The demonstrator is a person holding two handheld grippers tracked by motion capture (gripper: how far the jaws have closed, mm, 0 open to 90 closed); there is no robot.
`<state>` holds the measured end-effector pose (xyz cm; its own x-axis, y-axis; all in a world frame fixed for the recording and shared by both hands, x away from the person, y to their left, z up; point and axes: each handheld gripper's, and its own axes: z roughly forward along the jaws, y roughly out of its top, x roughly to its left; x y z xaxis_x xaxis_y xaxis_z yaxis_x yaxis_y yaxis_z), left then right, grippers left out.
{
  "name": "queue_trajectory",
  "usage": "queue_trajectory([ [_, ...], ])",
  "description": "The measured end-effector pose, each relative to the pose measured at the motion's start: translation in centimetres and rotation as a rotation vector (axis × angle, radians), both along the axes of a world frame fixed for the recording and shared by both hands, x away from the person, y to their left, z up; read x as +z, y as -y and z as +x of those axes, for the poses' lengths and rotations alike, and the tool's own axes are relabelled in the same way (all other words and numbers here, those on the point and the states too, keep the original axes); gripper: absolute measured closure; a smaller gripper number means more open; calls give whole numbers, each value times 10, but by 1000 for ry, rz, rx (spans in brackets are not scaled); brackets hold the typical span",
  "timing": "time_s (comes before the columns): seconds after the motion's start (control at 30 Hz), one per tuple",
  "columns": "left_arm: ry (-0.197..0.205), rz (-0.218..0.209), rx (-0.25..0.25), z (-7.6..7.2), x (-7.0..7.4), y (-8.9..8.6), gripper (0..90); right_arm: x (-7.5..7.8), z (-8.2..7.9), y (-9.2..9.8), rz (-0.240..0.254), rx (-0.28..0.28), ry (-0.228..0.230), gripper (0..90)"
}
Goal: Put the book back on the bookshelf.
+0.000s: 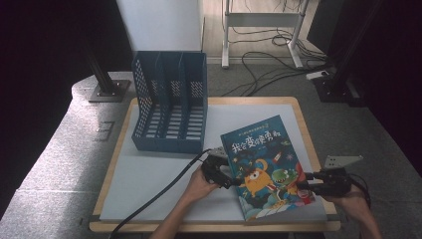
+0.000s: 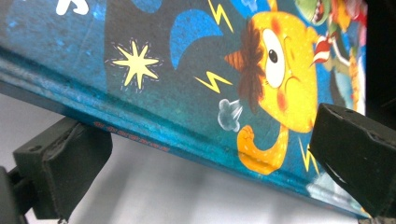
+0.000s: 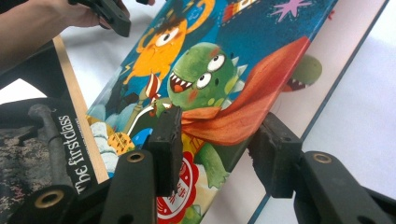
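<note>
Both tools bracketed the picture book!
The book lay on the tabletop near the blue file rack; left tool spread at its spine edge, right tool spread straddling the opposite edge, likely to lift.

left hand-held gripper gapes — right hand-held gripper too

The high view is dim, its left and right sides nearly black, with the bench evenly lit. Both tool views are brighter; near jaws and edges look soft and slightly blurred.
</note>
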<state>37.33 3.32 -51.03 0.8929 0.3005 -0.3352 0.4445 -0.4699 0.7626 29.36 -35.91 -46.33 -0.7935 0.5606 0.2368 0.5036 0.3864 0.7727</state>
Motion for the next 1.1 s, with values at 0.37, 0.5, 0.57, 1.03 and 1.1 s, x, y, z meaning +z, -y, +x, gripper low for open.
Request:
queue_trajectory([
  [0.37,15,33,25,-3,12,2,60,-13,5,1,-22,-40,-59,531],
  [0.5,0,-30,-3,-4,19,2,153,-20,6,-3,-31,-52,-74,531],
  [0.57,17,-48,0,-7,26,2,205,-24,7,-7,-38,-52,-73,528],
  [1.03,75,29,11,-13,55,-9,454,-30,12,-19,-60,-89,-52,516],
  [1.1,61,10,1,-14,60,-9,496,-30,13,-24,-124,-118,-23,502],
])
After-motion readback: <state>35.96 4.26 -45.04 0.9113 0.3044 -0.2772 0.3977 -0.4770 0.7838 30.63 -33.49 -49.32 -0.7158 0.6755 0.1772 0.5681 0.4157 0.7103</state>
